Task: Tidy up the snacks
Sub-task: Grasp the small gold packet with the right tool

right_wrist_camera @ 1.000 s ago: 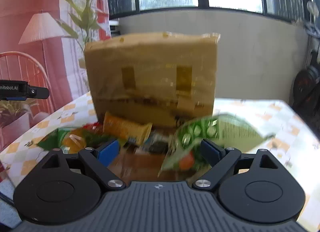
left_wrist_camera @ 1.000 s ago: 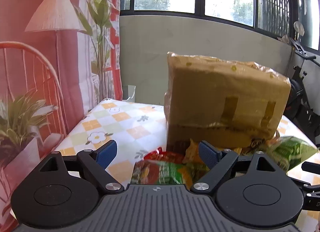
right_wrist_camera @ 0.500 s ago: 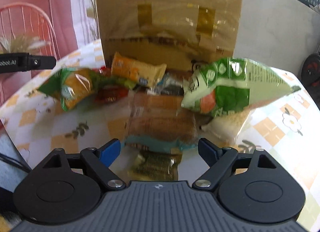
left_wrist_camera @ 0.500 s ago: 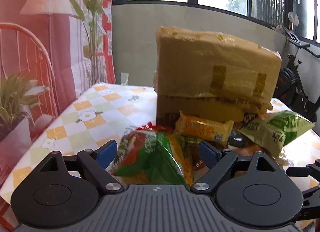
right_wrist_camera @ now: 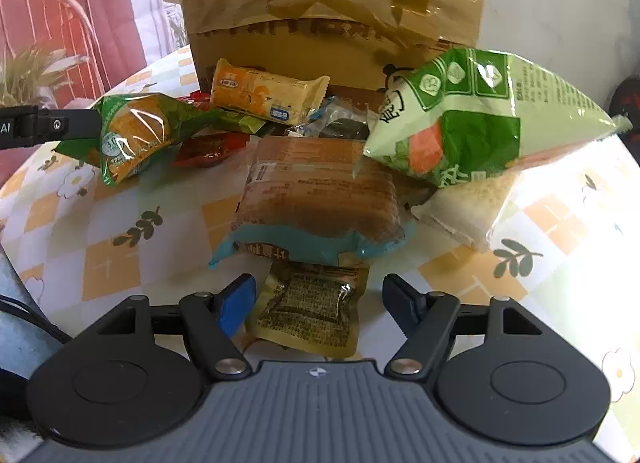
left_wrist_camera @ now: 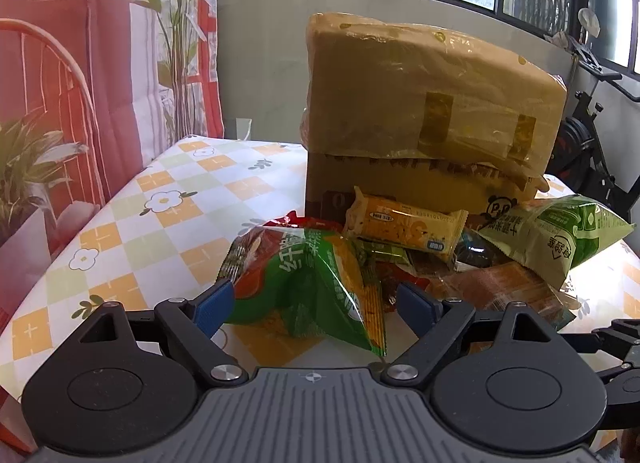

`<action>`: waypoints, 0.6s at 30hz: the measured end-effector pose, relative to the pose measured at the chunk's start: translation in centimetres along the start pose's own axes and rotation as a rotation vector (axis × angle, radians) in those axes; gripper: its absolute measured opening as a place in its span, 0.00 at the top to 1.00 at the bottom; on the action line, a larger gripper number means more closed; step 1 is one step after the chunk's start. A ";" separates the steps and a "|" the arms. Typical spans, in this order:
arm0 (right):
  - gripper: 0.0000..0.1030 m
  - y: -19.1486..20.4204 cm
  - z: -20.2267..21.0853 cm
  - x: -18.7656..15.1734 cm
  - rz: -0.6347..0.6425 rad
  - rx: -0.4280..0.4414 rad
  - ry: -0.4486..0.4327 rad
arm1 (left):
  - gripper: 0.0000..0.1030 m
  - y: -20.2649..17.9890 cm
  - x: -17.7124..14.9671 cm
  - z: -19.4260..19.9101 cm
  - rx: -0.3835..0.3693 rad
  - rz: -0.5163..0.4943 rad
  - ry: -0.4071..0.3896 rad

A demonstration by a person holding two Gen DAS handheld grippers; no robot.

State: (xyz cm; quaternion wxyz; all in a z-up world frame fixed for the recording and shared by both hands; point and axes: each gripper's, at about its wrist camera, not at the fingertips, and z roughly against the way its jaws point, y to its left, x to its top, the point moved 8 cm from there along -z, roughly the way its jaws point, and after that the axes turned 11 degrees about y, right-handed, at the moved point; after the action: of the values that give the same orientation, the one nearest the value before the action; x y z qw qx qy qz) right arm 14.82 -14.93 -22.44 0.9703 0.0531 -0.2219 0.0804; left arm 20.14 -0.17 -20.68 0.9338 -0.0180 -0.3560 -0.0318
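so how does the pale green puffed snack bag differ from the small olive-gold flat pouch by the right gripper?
The pale green puffed snack bag is inflated and large; the small olive-gold flat pouch looks vacuum-flat and far smaller. The bag leans propped on other packets; the pouch lies on the checked tablecloth, its far end under the brown-and-blue packet. The pouch sits between the right gripper's open fingers; the bag is clear of them. Both are sealed.

Chinese characters, too small or skewed to read, mark the green snack bag point(left_wrist_camera: 308, 283), the pale green bag point(right_wrist_camera: 476, 123) and the olive sachet point(right_wrist_camera: 308, 311); "AI" ends the left gripper's point(right_wrist_camera: 24, 129) lettering.
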 end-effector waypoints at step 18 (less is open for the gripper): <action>0.54 -0.8 1.5 -0.3 0.005 0.006 -0.008 | 0.13 0.1 -0.2 -0.4 -0.009 0.018 0.023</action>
State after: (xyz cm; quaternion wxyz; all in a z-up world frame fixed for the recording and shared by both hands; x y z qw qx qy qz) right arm 14.09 -15.95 -21.31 0.9690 0.0560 -0.2258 0.0833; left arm 20.30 -0.10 -21.10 0.9379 -0.0249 -0.3452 -0.0253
